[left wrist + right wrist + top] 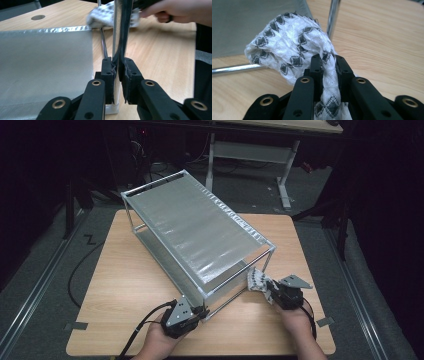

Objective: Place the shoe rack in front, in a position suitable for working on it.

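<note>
You are steadying a two-tier metal rack (195, 232) on the worktop (125, 285) while you are wiping it with a white cloth patterned in black (258, 281). Your left claw (199, 312) is clenched on the near upright post (119, 37) of the rack's front corner; in the left gripper view the pads are pressing that thin bar from both sides, so the frame is being held in place. Your right claw (270, 292) is grasping the cloth: in the right gripper view a twisted fold of the fabric (287, 53) is pinched between the jaws and the rest is bulging out ahead of them.

The cloth is sitting low at the rack's front right corner, just beside the right-hand post (332, 17) and the bottom rail (234, 68), touching or nearly touching the worktop there; I cannot tell whether it is actually pressing on the metal.

As for progress, I judge you are somewhere in the wiping itself rather than at its start or finish: both grips are set and the cloth is at the frame. No dirt or wet streaks are showing on the top shelf or the lower shelf (45, 65), so how much of the rack is already clean I cannot say. The far posts and the back edge are well away from the cloth, and those probably remain to be covered
</note>
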`<control>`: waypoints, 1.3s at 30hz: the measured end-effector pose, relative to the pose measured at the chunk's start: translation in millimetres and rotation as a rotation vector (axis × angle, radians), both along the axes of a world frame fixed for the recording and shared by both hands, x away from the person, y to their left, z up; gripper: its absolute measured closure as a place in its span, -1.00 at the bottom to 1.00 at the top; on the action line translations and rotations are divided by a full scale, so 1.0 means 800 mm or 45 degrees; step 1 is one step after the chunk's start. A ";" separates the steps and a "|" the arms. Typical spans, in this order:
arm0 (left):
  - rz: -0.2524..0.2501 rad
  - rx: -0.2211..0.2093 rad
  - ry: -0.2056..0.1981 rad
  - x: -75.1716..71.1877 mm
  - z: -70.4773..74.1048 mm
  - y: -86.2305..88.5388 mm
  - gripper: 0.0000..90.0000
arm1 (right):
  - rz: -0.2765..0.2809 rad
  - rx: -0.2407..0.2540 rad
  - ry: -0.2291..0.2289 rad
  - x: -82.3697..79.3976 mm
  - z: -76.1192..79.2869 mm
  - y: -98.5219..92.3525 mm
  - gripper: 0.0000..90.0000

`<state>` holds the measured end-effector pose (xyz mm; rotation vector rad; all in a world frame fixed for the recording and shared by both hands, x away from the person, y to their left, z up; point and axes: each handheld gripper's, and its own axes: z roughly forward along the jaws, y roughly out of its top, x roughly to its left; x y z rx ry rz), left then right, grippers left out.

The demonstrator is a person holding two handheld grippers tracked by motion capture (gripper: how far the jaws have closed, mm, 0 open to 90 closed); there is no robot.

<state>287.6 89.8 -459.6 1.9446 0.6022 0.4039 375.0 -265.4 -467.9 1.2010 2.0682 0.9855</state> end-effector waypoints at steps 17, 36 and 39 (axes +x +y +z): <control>0.038 0.028 0.006 0.008 0.003 0.003 0.80 | -0.229 0.077 -0.050 -0.011 0.010 -0.058 0.76; 0.201 0.017 0.071 -0.021 0.007 0.059 0.80 | -0.147 0.109 -0.121 0.036 0.026 -0.003 0.76; 0.218 0.032 0.082 -0.027 0.009 0.065 0.80 | -0.117 0.123 -0.136 0.041 0.031 0.007 0.76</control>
